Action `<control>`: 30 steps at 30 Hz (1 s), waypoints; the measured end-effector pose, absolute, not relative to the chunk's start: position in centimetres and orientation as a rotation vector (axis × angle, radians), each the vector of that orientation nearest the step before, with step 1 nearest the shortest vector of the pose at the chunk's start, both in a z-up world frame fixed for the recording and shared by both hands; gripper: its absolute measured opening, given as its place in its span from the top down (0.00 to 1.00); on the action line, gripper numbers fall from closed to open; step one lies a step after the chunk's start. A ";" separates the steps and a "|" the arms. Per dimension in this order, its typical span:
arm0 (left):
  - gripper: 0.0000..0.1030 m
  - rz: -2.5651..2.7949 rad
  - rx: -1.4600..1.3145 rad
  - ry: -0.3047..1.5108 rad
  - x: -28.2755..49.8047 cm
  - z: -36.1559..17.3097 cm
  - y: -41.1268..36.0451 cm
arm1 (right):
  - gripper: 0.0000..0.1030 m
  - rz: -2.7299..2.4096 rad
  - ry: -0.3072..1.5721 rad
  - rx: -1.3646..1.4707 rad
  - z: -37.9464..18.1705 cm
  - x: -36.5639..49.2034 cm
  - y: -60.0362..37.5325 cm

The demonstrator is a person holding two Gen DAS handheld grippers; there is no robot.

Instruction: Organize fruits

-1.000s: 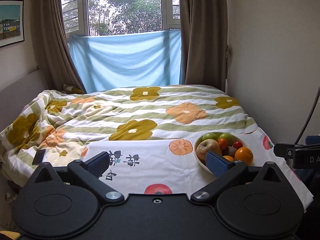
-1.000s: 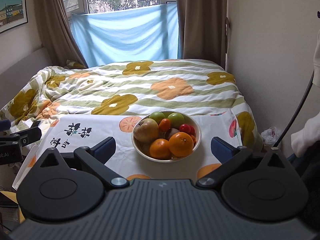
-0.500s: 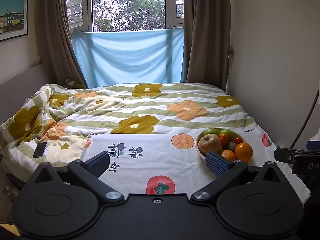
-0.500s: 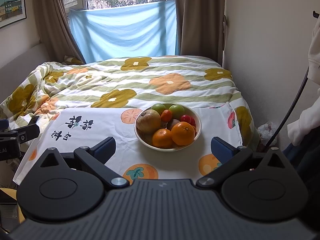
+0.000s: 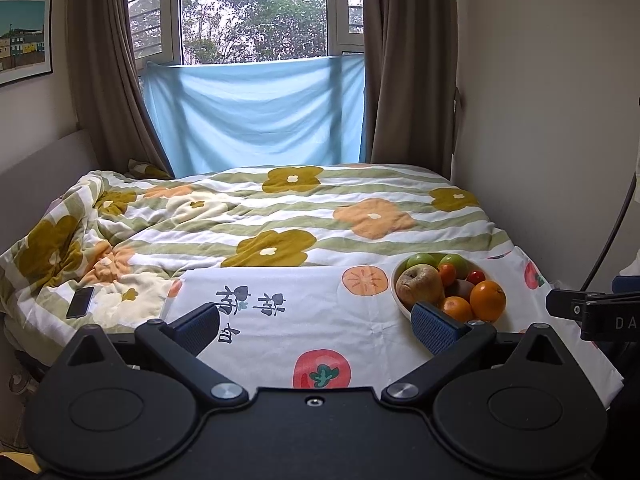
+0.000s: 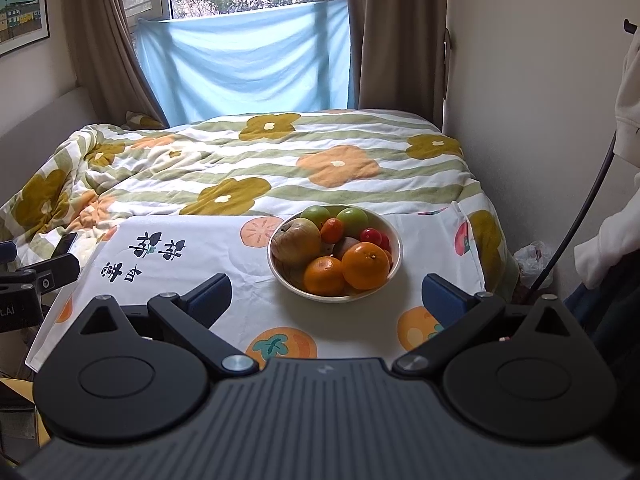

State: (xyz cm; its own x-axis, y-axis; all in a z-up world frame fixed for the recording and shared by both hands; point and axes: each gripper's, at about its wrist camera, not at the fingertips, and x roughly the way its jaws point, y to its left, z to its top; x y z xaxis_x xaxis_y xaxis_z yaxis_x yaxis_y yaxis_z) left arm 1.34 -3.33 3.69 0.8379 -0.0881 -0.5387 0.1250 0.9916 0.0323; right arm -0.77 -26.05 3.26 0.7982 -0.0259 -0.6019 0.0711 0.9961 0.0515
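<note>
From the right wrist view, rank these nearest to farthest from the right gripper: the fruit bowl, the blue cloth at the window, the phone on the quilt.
1. Fruit bowl: straight ahead of the open right gripper, on the printed cloth.
2. Phone: far left, on the rumpled quilt.
3. Blue cloth: hanging at the window beyond the bed.

The left hand-held gripper (image 5: 316,326) hung with jaws wide apart and empty above a fruit-print cloth (image 5: 304,320) on the bed (image 5: 280,208). A white bowl (image 5: 400,300) of fruit — 2 oranges, green apples — sat beside its right finger. A phone (image 5: 80,302) lay far left.
</note>
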 end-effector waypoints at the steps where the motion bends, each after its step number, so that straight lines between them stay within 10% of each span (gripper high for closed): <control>1: 0.00 -0.113 0.067 0.568 1.4 3.7 -3.3 | 0.00 -0.054 0.646 0.074 3.3 -0.8 -26.1; 30: 0.00 -0.107 0.085 0.554 1.0 3.4 -2.8 | 0.00 -0.062 0.657 0.081 3.1 -0.4 -25.8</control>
